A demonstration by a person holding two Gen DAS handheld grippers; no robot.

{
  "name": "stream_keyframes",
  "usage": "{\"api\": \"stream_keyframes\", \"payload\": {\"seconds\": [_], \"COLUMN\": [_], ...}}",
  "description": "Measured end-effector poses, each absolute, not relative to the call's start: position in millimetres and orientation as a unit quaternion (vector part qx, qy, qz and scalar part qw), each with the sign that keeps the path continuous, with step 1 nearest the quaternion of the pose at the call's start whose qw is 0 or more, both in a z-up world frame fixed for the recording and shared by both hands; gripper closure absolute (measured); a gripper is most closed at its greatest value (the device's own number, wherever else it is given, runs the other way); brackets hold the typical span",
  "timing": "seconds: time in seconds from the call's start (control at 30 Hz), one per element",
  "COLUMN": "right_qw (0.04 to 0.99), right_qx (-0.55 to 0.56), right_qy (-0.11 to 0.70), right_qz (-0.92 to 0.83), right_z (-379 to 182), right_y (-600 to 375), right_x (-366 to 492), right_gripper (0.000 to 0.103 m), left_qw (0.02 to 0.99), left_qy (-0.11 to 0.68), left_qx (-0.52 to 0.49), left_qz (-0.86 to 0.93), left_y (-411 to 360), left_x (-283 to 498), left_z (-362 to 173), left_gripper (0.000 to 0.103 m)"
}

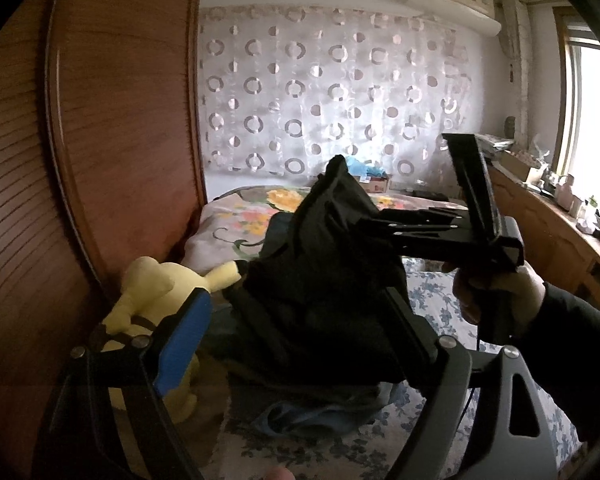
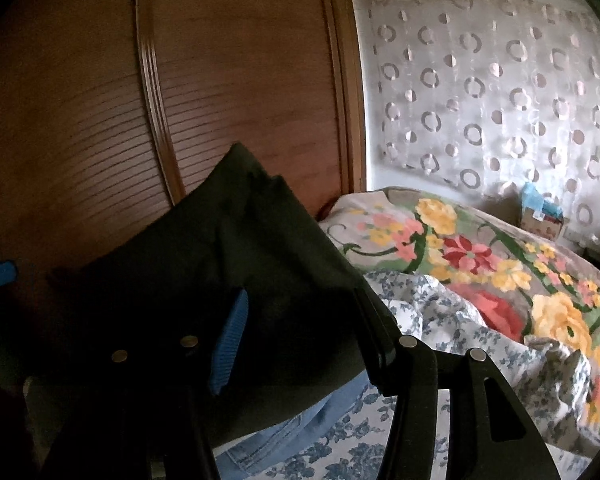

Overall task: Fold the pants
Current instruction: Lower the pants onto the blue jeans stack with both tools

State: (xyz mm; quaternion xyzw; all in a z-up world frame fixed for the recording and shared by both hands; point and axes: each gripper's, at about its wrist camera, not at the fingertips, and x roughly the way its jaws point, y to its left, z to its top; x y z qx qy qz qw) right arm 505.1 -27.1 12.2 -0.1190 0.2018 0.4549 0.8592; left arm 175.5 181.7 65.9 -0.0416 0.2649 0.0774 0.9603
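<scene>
Pants (image 1: 324,280), black, bunched and lifted above the bed (image 1: 432,292), clamped in the right gripper (image 1: 364,220), which reaches in from 3 o'clock. The left gripper (image 1: 296,320) is released, jaws spread wide, cloth between them but its blue pad (image 1: 184,344) standing off the fabric. Judgement: regrip with the left at a waistband corner or hem around 7 o'clock, then draw the two grippers apart to straighten the cloth; keep clear of the yellow toy (image 1: 156,292).

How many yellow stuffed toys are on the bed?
1. The yellow plush toy sits at the bed's left edge beside the wooden wardrobe, left of the black pants. Others could be hidden behind the pants.
</scene>
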Motion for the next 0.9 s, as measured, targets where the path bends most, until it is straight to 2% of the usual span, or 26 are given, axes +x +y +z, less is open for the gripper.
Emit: {"api": "stream_keyframes", "payload": {"seconds": [0.37,0.9], "right_qw": [0.862,0.874], "right_qx": [-0.124,-0.122], "right_qy": [0.208,0.17], "right_qz": [0.446,0.439], "right_z": [21,40], "right_y": [-27,-75], "right_x": [499,404], "right_gripper": [0.049,0.048], "left_qw": [0.96,0.965], "left_qy": [0.268,0.254], "left_qx": [-0.03,-0.022], "left_qz": [0.072,0.067], "left_y": [173,160], "left_x": [181,160], "left_z": [68,77], "left_gripper": [0.018,0.018]}}
